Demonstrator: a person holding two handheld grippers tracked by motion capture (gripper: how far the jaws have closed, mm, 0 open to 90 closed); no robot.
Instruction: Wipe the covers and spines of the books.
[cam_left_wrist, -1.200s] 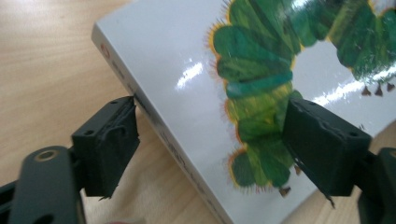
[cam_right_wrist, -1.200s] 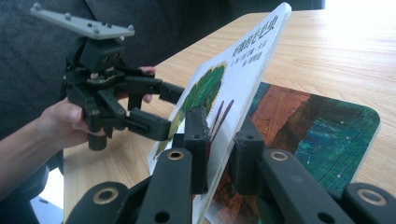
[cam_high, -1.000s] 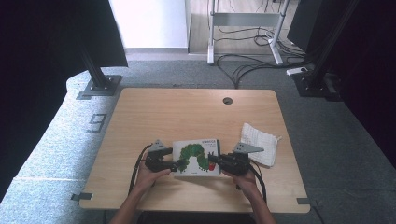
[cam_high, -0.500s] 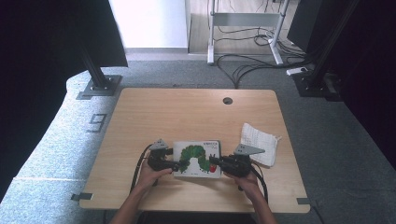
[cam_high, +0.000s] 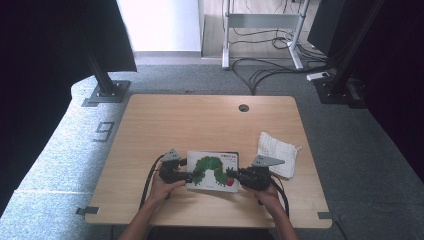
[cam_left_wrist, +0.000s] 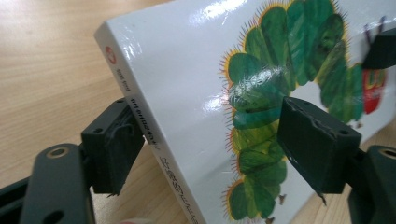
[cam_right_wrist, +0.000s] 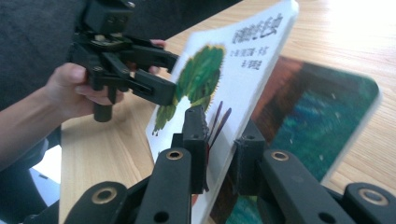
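Worktop (cam_high: 200, 120) — pale wood-grain rectangle, rounded corners, a round cable hole near the far edge. Most of the surface toward the far edge and left side is bare; open room there.

Board book (cam_high: 214, 171) — thick, stiff, glossy white cover with a green caterpillar and its red head; lies near the near edge, about midway between the left and right sides. In the left gripper view the book (cam_left_wrist: 187, 93) shows a squared spine with small print and glare on the cover. In the right gripper view the front cover (cam_right_wrist: 224, 88) stands lifted and tilted off a dark blue-green page lying below it.

White cloth (cam_high: 278, 148) — soft, waffle-textured, loosely folded, toward the right edge, just beside the right gripper.

Left gripper (cam_high: 192, 176) — hand wrapped round the body, pointing right along the near edge. One of its fingers (cam_left_wrist: 317, 149) stands over the cover, the other beside the spine; they have just been closing, book between them, but gaps show on both sides — not yet pressing, released.

Right gripper (cam_high: 231, 174) — pointing left, facing the other. Its fingers (cam_right_wrist: 194, 140) are clenched on the cover's edge, one on each face.
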